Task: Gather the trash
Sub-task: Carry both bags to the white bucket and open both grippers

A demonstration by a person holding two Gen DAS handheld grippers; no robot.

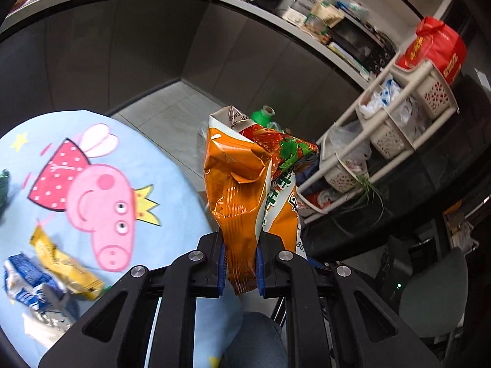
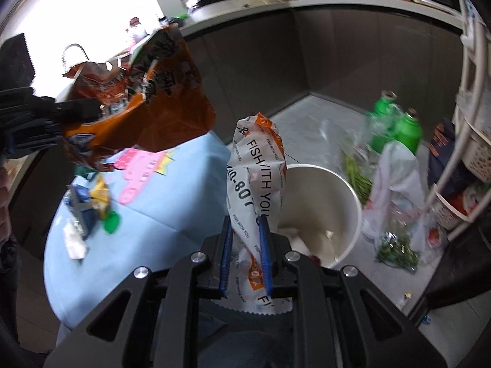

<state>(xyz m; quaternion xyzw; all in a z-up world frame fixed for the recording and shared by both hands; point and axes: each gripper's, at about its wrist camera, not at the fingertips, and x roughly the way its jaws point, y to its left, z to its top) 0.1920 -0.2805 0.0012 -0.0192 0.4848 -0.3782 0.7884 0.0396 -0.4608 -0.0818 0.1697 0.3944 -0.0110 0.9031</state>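
The left tool (image 1: pixel 241 263) is clamped on the lower end of an orange foil snack bag (image 1: pixel 242 190), its blue pads pressing the crinkled foil from both sides; the bag stands up from the jaws, shiny and creased, with a torn-open top folded over and a red and green print on its right face. In the right wrist view the same bag (image 2: pixel 144 104) hangs high at the left, held off the bench in that tool (image 2: pixel 92 110). The right tool (image 2: pixel 245 260) is closed on a crumpled white paper wrapper (image 2: pixel 256 184) with orange patches and the words "FISH WITH YOU" in dark letters; the wrapper rises twisted from the jaws, its lower end trailing below them. Just beyond the wrapper, to the right, a white round bin (image 2: pixel 346 202) stands on the floor with pale scraps inside. To the left lies the bench under a light blue cloth (image 1: pixel 147 159) printed with a pink cartoon pig; on its near left part sit a crushed blue and white packet (image 1: pixel 27 279), a yellow packet (image 1: pixel 67 263) touching it, and white crumpled scraps. Farther right on the floor stand two green bottles (image 2: pixel 396 119) beside clear plastic bags of greens, and a white basket rack (image 1: pixel 396 113) rises at the far right, with a red bag (image 1: pixel 435 49) on top.
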